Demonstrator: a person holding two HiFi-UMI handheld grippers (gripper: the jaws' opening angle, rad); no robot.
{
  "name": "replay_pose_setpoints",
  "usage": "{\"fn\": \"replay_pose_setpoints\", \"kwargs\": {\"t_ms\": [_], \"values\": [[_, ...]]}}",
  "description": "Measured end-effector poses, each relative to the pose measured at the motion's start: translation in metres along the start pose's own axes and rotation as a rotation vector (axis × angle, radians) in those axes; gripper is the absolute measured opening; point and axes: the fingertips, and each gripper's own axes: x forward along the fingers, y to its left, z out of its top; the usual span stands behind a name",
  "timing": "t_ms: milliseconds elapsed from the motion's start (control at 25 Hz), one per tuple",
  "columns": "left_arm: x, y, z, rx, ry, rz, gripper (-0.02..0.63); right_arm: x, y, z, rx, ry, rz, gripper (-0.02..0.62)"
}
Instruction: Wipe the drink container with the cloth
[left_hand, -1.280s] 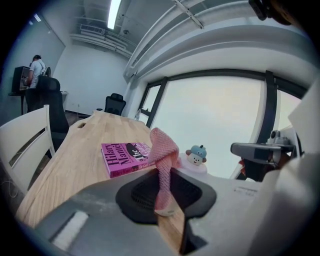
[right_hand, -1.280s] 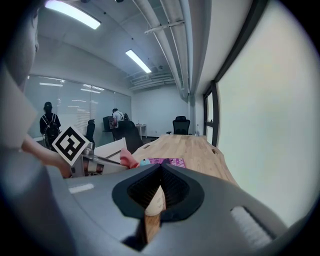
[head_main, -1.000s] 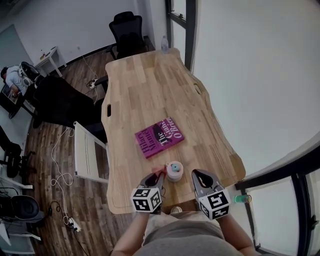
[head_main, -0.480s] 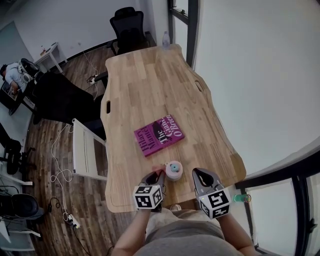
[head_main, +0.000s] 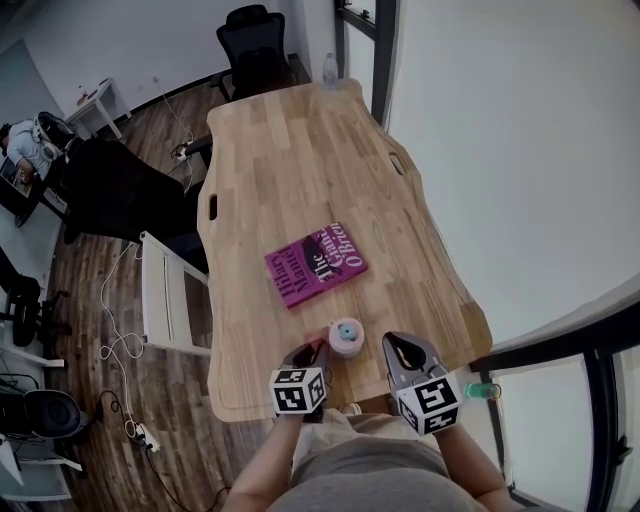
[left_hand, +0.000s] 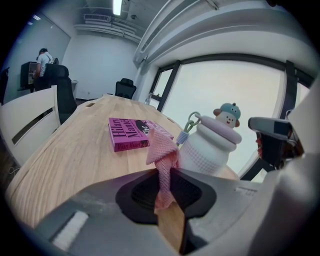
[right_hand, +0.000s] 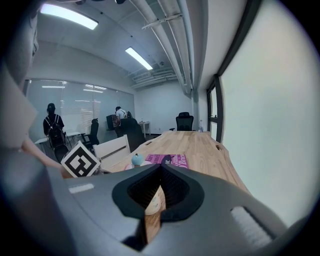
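Note:
The drink container (head_main: 346, 337) is a small white bottle with a snowman-shaped cap in a blue hat; it stands near the table's front edge, and in the left gripper view the bottle (left_hand: 210, 150) sits just right of the jaws. My left gripper (head_main: 314, 352) is shut on a pink mesh cloth (left_hand: 162, 159), which sticks up between the jaws and hangs close beside the bottle's left side. My right gripper (head_main: 398, 350) is shut with nothing in it, to the right of the bottle. In the right gripper view only the blue cap (right_hand: 137, 159) shows.
A magenta book (head_main: 314, 265) lies flat beyond the bottle. The wooden table (head_main: 300, 170) runs far ahead. A white chair (head_main: 170, 300) stands at the table's left side, a black office chair (head_main: 252, 45) at its far end. People stand at desks on the far left.
My left gripper with the cloth has sunk a little toward the table beside the bottle. The right gripper has stayed in place.

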Motion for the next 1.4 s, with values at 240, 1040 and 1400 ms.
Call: {"fn": "replay_pose_setpoints", "kwargs": {"t_ms": [240,1040,1400], "values": [[0.007,0.005,-0.015,-0.004,0.042,0.016,0.064,-0.001,0.003,-0.006,-0.005,0.021,0.008,0.003],[0.023,0.014,-0.042,0.015,0.127,0.041,0.064,-0.007,0.005,-0.007,-0.012,0.024,0.001,0.003],[0.007,0.012,-0.036,0.036,0.103,0.041,0.064,-0.018,0.014,-0.01,-0.017,0.016,0.003,0.003]]}}
